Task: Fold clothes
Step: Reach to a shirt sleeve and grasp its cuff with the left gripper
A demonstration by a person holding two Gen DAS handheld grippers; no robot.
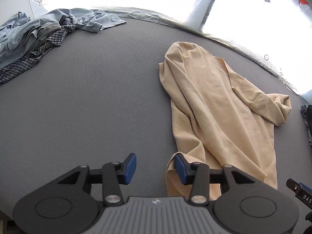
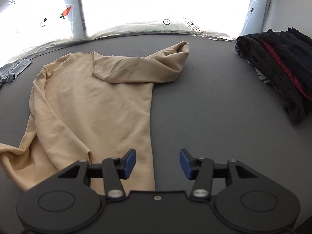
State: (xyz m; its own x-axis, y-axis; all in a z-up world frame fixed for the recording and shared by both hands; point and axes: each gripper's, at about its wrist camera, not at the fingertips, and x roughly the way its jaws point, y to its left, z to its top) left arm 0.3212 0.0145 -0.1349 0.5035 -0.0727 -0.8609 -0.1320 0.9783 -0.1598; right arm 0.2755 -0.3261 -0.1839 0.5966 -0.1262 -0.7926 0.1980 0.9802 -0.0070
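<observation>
Beige shirt [image 2: 93, 105] lengthwise ahead of both parted jaws, collar far, hem near, left gripper [image 1: 155, 168], right gripper [image 2: 158, 163] empty

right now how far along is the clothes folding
Done: a dark stack at the table's right looks folded. In hand: the beige top lies spread out, one sleeve folded across it; left gripper and right gripper are open at its hem. Left: the crumpled blue and plaid pile.
</observation>
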